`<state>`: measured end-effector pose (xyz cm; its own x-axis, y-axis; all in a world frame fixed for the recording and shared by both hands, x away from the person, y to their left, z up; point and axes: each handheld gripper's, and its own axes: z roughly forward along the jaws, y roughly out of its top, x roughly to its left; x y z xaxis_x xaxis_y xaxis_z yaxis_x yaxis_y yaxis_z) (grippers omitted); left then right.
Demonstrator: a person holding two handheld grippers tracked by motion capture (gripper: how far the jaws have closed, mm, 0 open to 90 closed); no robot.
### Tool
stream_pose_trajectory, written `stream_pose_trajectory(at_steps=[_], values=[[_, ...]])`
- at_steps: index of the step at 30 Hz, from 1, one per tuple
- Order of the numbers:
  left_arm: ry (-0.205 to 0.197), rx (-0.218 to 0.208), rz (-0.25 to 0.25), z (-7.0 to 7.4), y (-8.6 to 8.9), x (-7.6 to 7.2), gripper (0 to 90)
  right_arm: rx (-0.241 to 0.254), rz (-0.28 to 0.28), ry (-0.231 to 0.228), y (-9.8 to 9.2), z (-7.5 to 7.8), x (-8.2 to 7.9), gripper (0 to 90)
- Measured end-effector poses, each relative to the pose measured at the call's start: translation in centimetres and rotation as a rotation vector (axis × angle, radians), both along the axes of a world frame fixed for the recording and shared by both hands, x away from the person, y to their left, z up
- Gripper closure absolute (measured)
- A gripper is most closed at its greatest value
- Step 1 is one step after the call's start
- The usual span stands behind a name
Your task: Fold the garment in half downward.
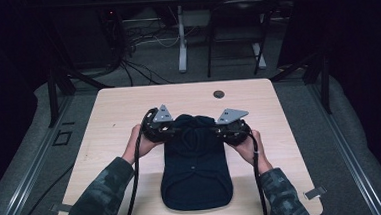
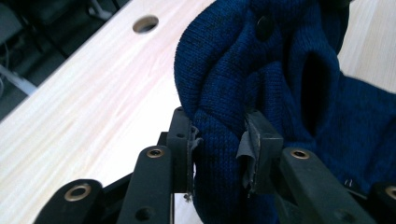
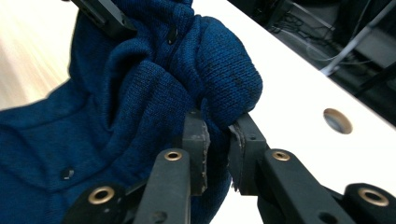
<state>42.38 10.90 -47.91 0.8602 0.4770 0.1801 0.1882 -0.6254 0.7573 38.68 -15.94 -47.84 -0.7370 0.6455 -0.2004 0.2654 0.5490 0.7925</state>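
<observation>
A dark blue knitted garment (image 1: 196,172) with small dark buttons lies on the light wooden table (image 1: 109,122), its far end bunched up and lifted between both grippers. My left gripper (image 1: 172,129) is shut on a fold of the blue knit (image 2: 219,154) at the garment's far left. My right gripper (image 1: 219,131) is shut on a fold of the same knit (image 3: 217,154) at its far right. In the right gripper view the left gripper's jaw tip (image 3: 105,14) shows at the top, against the fabric. The garment's near part lies flat on the table.
A round hole (image 1: 218,93) sits in the table near its far edge, also seen as a hole (image 2: 145,23) and a hole (image 3: 337,120) in the gripper views. Beyond the table stand desk legs (image 1: 181,43), cables and dark frame rails. Bare tabletop lies left and right of the garment.
</observation>
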Motion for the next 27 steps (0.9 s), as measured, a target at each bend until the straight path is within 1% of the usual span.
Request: stream_pose_trajectory(at_steps=[1,2,3,4,5,6,7,8,9,10,11,12,13,14,15,16,18,19,20,21,22,23,24,25,26,27], values=[[0.000,0.000,0.000,0.0,0.0,0.0,69.1,0.000,0.000,0.000,0.0,0.0,0.0,77.3],[-0.014,-0.003,-0.003,0.0,-0.1,-0.1,69.1,0.021,0.002,0.019,-0.3,0.0,0.1,76.1],[-0.044,0.000,-0.014,0.2,-0.4,-0.3,69.7,0.067,-0.003,0.061,-0.9,0.0,0.4,71.2],[-0.058,0.003,-0.020,0.3,-0.5,-0.4,69.8,0.083,-0.004,0.082,-1.2,0.0,0.6,67.2],[-0.078,0.008,-0.028,0.4,-0.7,-0.6,69.9,0.095,0.001,0.115,-1.5,0.0,0.9,62.7],[-0.088,0.005,-0.033,0.4,-0.8,-0.7,70.0,0.116,0.002,0.119,-1.8,0.0,1.1,58.8],[-0.100,0.008,-0.048,0.5,-0.9,-0.8,70.0,0.136,0.001,0.134,-2.1,0.0,1.4,51.2],[-0.109,0.004,-0.052,0.6,-1.1,-0.9,70.0,0.151,-0.004,0.166,-2.3,0.0,1.7,46.1],[-0.118,0.012,-0.062,0.7,-1.2,-1.0,70.0,0.168,-0.017,0.170,-2.5,-0.1,2.0,44.8],[-0.127,0.009,-0.070,0.7,-1.4,-1.1,70.0,0.181,-0.019,0.189,-2.7,-0.2,2.4,40.4],[-0.127,0.009,-0.070,0.7,-1.4,-1.1,69.9,0.196,-0.015,0.221,-2.8,-0.3,2.8,37.6],[-0.140,0.020,-0.080,0.8,-1.6,-1.4,69.9,0.198,-0.016,0.238,-2.8,-0.3,3.0,39.4],[-0.143,0.028,-0.086,0.8,-1.7,-1.4,69.9,0.189,-0.016,0.242,-2.7,-0.4,3.2,41.3],[-0.143,0.028,-0.086,0.8,-1.7,-1.4,69.9,0.177,-0.011,0.240,-2.6,-0.4,3.2,46.1],[-0.143,0.031,-0.089,0.8,-1.7,-1.5,69.8,0.148,-0.015,0.232,-2.5,-0.3,3.2,54.7],[-0.141,0.036,-0.084,0.8,-1.7,-1.5,69.6,0.124,-0.025,0.214,-2.3,-0.2,3.1,60.1],[-0.128,0.031,-0.079,0.9,-1.4,-1.4,69.4,0.106,-0.034,0.185,-2.1,0.0,2.7,69.2],[-0.120,0.021,-0.074,0.9,-1.2,-1.3,69.2,0.101,-0.034,0.172,-2.1,0.1,2.6,72.0],[-0.120,0.021,-0.074,0.9,-1.2,-1.3,68.8,0.098,-0.032,0.154,-1.9,0.3,2.3,74.1],[-0.088,0.021,-0.066,0.9,-1.0,-1.1,67.8,0.087,-0.033,0.131,-1.7,0.4,2.0,75.5],[-0.047,0.018,-0.066,0.8,-1.0,-0.9,65.7,0.071,-0.030,0.108,-1.5,0.5,1.8,76.3],[-0.008,0.034,-0.071,0.7,-1.0,-0.8,62.3,0.059,-0.024,0.086,-1.2,0.7,1.5,76.7],[-0.002,0.047,-0.066,0.6,-1.0,-0.8,58.6,0.047,-0.023,0.061,-1.0,0.8,1.2,77.0],[-0.002,0.047,-0.066,0.6,-1.0,-0.8,55.7,0.047,-0.023,0.061,-1.0,0.8,1.2,77.0],[0.010,0.057,-0.063,0.5,-1.0,-0.7,55.7,0.032,-0.017,0.035,-0.8,0.9,0.9,77.1],[0.013,0.044,-0.050,0.6,-0.9,-0.8,53.8,0.009,-0.006,-0.007,-0.4,1.0,0.4,77.1]])
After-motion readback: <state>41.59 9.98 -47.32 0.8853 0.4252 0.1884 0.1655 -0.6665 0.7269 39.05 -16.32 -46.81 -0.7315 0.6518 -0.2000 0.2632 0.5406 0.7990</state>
